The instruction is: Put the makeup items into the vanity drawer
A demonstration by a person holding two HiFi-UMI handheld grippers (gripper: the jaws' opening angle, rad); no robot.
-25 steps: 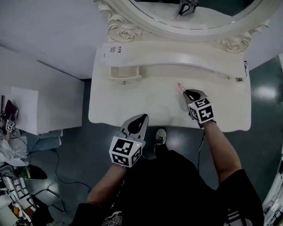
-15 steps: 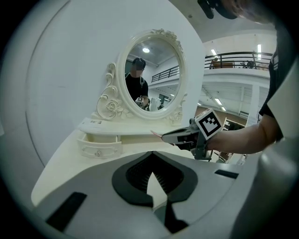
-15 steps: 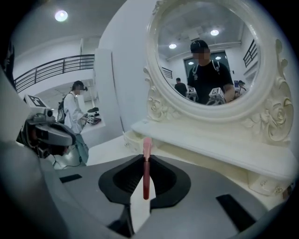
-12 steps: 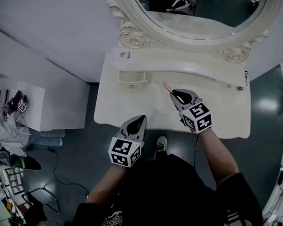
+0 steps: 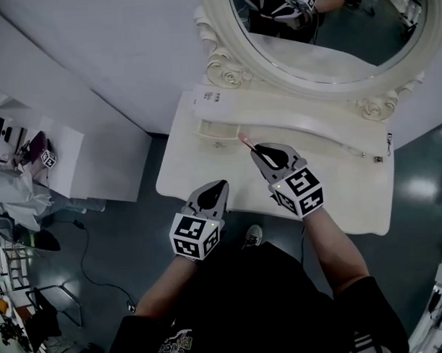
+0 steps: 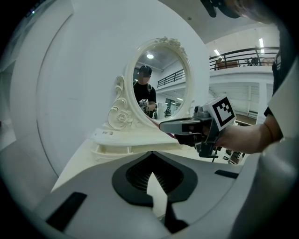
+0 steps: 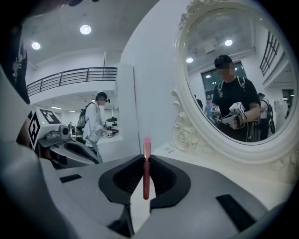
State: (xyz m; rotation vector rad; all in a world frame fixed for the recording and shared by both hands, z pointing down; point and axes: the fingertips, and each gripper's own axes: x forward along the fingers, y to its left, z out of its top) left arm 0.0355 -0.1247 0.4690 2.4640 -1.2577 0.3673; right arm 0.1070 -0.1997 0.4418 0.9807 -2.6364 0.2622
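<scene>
While the left gripper hangs at the table's front edge with its jaws pressed together on nothing, the right gripper pinches a slim, glossy pink makeup stick above the cream vanity table. The stick's paler tip points straight ahead toward the small drawer under the carved oval mirror.

Person: black short-sleeved top. It has white print at the lower left of frame and white stripes on the sleeve at the lower right. 1 light shoe shows at centre frame.

2 handheld units, left gripper and right gripper. Both have grey shells tapering to a point, and each has a black teardrop recess with ribbed pads inside.

Left cube and right cube have white faces with black square markers. Each has 1 small green light on an edge.
</scene>
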